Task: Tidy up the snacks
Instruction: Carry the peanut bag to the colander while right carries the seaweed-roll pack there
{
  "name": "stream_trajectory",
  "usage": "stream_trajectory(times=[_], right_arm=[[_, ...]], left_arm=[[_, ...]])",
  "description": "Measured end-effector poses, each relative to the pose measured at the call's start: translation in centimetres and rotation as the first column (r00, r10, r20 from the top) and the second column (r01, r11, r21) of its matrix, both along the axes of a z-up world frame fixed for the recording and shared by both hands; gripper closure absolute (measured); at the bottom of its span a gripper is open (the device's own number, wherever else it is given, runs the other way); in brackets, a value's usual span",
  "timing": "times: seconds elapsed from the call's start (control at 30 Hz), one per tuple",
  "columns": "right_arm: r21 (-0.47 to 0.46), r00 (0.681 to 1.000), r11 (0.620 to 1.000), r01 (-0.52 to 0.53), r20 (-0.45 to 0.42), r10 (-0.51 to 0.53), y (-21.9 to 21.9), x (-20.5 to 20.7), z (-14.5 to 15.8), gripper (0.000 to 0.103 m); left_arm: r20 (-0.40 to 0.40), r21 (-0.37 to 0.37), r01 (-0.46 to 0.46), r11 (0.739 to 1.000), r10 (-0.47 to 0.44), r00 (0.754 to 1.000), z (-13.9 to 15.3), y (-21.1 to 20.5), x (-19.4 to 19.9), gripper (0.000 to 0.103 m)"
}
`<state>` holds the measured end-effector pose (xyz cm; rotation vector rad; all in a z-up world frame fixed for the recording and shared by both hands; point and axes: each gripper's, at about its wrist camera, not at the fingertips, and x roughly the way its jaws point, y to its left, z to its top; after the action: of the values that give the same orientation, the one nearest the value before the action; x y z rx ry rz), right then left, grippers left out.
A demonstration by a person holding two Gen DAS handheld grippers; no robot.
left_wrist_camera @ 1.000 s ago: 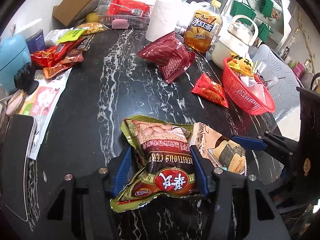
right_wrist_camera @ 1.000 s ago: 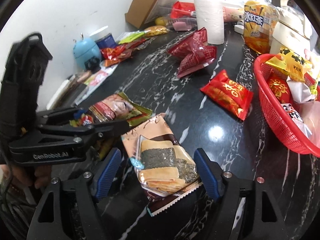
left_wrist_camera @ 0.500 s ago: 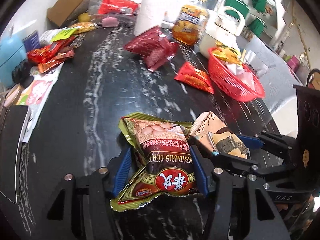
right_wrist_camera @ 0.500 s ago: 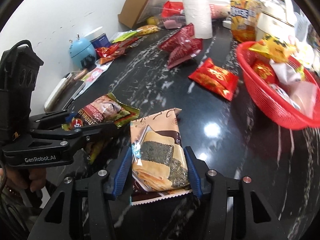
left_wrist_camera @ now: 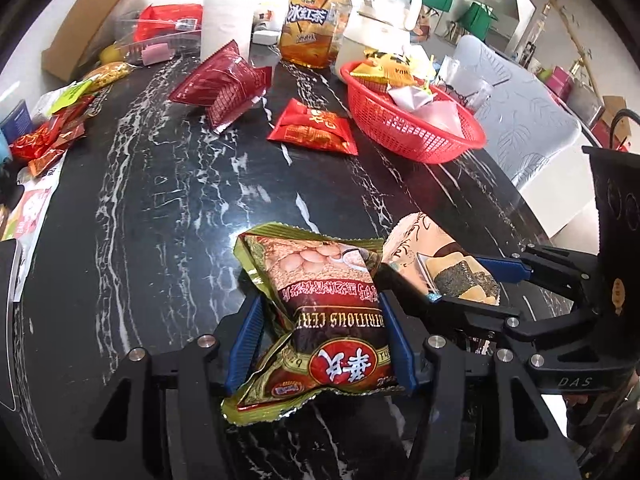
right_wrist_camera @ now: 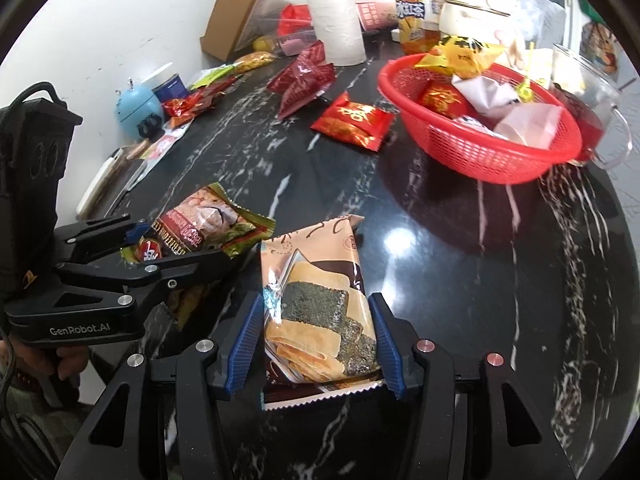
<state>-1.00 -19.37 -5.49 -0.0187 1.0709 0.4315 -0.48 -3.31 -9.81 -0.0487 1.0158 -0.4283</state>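
Observation:
My left gripper (left_wrist_camera: 320, 340) is shut on a gold-edged brown cereal snack packet (left_wrist_camera: 324, 304), held above the black marble table (left_wrist_camera: 180, 200); the packet also shows in the right wrist view (right_wrist_camera: 204, 228). My right gripper (right_wrist_camera: 316, 344) is shut on a tan seaweed cracker packet (right_wrist_camera: 316, 300), lifted beside the left one; this packet also shows in the left wrist view (left_wrist_camera: 440, 264). A red mesh basket (left_wrist_camera: 416, 132) with several snack packets stands ahead on the right, also in the right wrist view (right_wrist_camera: 472, 152). A red packet (left_wrist_camera: 314, 128) lies flat next to it.
Dark red bags (left_wrist_camera: 224, 84), a paper roll (left_wrist_camera: 226, 20), an iced tea bottle (left_wrist_camera: 310, 32) and a white kettle (left_wrist_camera: 380, 28) stand at the back. A cardboard box (right_wrist_camera: 236, 12), a blue gadget (right_wrist_camera: 136, 108) and loose wrappers (left_wrist_camera: 52, 136) line the left edge. A glass jug (right_wrist_camera: 588, 92) stands behind the basket.
My right gripper closed on the seaweed cracker packet and lifted it. Both grippers have moved forward with their packets, so the red basket looks closer.

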Motion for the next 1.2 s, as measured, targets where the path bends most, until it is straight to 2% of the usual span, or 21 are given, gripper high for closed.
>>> stream_trajectory(times=[0.03,0.27,0.4,0.57,0.6,0.63,0.7,1.2], right_arm=[[-0.012,1.000,1.000,-0.001,0.004,0.001,0.1,0.0,0.0,0.048],[-0.111,0.999,0.994,-0.021,0.026,0.024,1.3,0.3,-0.5,0.046],[-0.124,0.999,0.992,-0.017,0.032,0.021,1.4,0.6,-0.7,0.039],[-0.161,0.998,0.987,-0.018,0.053,0.027,1.6,0.5,-0.8,0.039],[-0.170,0.998,0.985,-0.023,0.060,0.034,1.8,0.5,-0.9,0.040],[-0.180,0.996,0.983,-0.031,0.073,0.044,1.9,0.3,-0.9,0.050],[-0.203,0.994,0.978,-0.041,0.087,0.059,2.2,0.0,-0.9,0.052],[-0.069,0.998,0.998,0.001,0.062,0.003,0.9,-0.8,-0.4,0.052]], left_arm=[[-0.017,0.001,0.001,1.000,-0.001,1.000,-0.3,-0.1,0.2,0.047],[0.003,0.021,0.001,1.000,-0.001,1.000,-0.3,-0.3,0.6,0.046],[0.010,0.043,0.005,0.999,-0.005,1.000,-0.3,-0.6,0.8,0.046],[0.025,0.055,0.005,0.998,-0.006,1.000,-0.4,-0.7,0.9,0.046],[0.030,0.058,0.007,0.998,-0.009,1.000,-0.4,-0.7,0.8,0.046],[0.036,0.063,0.011,0.998,-0.013,0.999,-0.4,-0.8,0.7,0.046],[0.044,0.074,0.007,0.997,-0.010,0.999,-0.4,-0.8,0.6,0.052],[0.009,-0.004,0.007,1.000,-0.007,1.000,0.2,-0.8,-0.3,0.054]])
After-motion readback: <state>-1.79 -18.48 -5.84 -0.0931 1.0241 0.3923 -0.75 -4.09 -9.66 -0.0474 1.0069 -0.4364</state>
